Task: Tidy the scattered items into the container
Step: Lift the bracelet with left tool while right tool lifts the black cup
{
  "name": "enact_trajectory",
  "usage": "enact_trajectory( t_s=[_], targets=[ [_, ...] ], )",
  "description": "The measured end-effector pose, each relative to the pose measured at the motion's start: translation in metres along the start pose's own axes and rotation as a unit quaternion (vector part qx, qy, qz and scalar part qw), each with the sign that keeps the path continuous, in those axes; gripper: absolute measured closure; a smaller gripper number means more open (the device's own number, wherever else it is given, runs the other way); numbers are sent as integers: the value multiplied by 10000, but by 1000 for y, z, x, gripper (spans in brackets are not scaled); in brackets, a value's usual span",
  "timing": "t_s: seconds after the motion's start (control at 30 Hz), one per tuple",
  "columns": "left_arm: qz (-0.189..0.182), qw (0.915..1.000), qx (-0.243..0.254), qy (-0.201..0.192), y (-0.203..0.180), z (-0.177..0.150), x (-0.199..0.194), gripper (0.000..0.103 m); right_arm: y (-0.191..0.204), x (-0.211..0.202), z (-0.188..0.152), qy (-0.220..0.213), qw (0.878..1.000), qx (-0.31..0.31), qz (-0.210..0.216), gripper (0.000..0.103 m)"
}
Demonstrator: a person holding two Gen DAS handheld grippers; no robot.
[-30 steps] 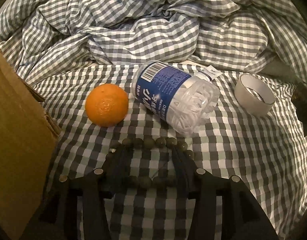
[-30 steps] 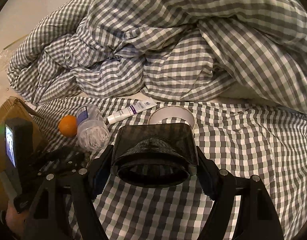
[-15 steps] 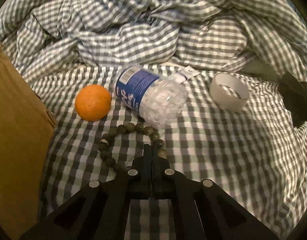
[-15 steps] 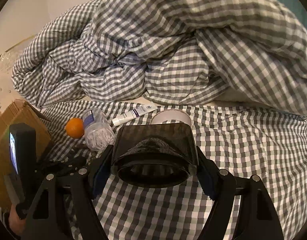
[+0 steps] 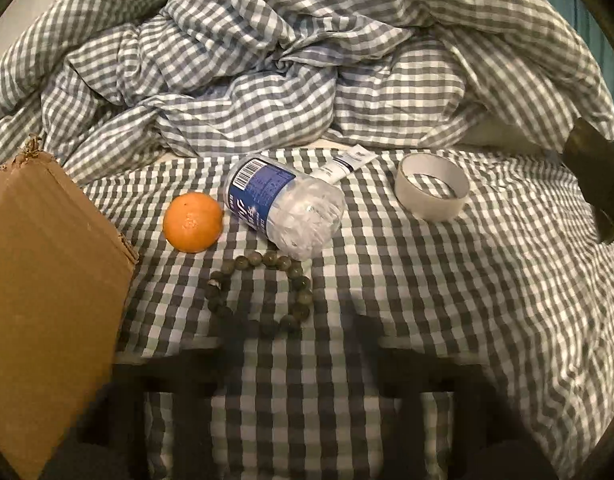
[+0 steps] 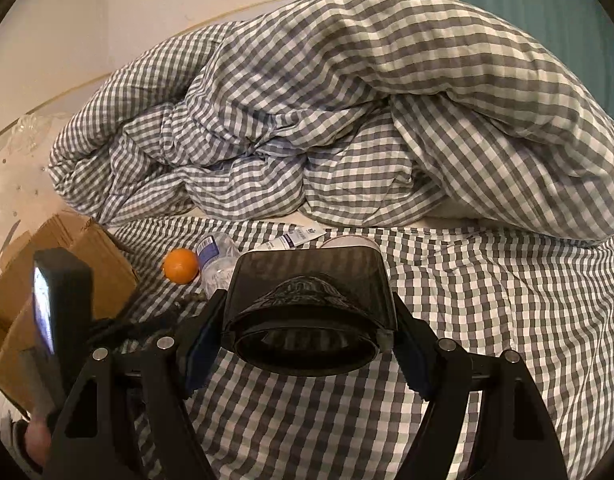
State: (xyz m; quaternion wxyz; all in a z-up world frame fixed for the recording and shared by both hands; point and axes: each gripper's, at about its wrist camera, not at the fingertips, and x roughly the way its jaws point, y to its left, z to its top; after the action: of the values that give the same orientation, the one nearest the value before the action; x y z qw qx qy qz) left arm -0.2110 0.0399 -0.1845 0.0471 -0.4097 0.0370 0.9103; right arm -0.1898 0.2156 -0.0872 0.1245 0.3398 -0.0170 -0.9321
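Note:
A green bead bracelet (image 5: pixel 271 259) lies on the checked sheet. My left gripper (image 5: pixel 301 332) hovers just behind it, blurred, its jaws opening wide, pads not touching the beads. Beyond lie an orange (image 5: pixel 193 227), a clear cotton-swab bottle (image 5: pixel 285 212) with a blue label, a white tube (image 5: pixel 349 164) and a tape roll (image 5: pixel 432 187). The cardboard box (image 5: pixel 47 300) stands at the left. My right gripper (image 6: pixel 307 308) is shut on a dark translucent cup (image 6: pixel 307 280), held above the sheet; the cup (image 5: pixel 599 188) also shows at the right edge of the left wrist view.
A crumpled checked duvet (image 6: pixel 347 120) is heaped across the back of the bed. In the right wrist view the box (image 6: pixel 87 256) sits at the left, with the left gripper (image 6: pixel 139 326) and its phone screen (image 6: pixel 43 312) in front of it. A pale wall lies behind.
The left jaws closed at the bracelet's near side, then sprang open; the bracelet stays on the sheet. Both grippers have pulled back and up, the right one still carrying the cup.

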Motion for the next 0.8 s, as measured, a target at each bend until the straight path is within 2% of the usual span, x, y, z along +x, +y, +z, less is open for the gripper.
enact_trajectory(
  t_s=[0.03, 0.1, 0.33, 0.4, 0.5, 0.57, 0.6, 0.63, 0.67, 0.7, 0.73, 0.8],
  targets=[
    [102, 9998, -48, -179, 0, -1, -1, 8, -1, 1, 0, 0, 10000, -9, -5, 28],
    [243, 9989, -101, -380, 2, -2, -1, 1, -3, 3, -1, 5, 10000, 6, -1, 28],
    [583, 9981, -132, -129, 8, 1, 33, 0, -7, 12, -5, 55, 10000, 20, 28, 28],
    [561, 9981, -248, 12, 11, -1, 45, 0, -7, 15, -5, 73, 10000, -31, 20, 28],
    [314, 9976, -529, 310, 22, -5, 61, 3, -7, 16, -5, 86, 9999, -66, -18, 28],
    [285, 9967, -668, 368, 27, -6, 64, 33, -7, 16, -4, 86, 9999, -78, -39, 28],
    [289, 9965, -713, 340, 29, -6, 62, 46, -7, 15, -4, 83, 9999, -75, -48, 28],
    [285, 9966, -686, 349, 28, -5, 61, 72, -6, 14, -3, 76, 9999, -69, -52, 28],
    [267, 9968, -657, 359, 27, -5, 60, 80, -6, 13, -3, 70, 9999, -60, -55, 28],
    [224, 9970, -638, 367, 26, -4, 59, 81, -5, 11, -2, 64, 9999, -60, -51, 28],
    [163, 9971, -645, 366, 26, -4, 56, 93, -3, 10, -1, 58, 9999, -65, -51, 28],
    [114, 9970, -675, 363, 26, -2, 49, 92, 1, 5, 1, 40, 10000, -78, -44, 28]
  ],
)
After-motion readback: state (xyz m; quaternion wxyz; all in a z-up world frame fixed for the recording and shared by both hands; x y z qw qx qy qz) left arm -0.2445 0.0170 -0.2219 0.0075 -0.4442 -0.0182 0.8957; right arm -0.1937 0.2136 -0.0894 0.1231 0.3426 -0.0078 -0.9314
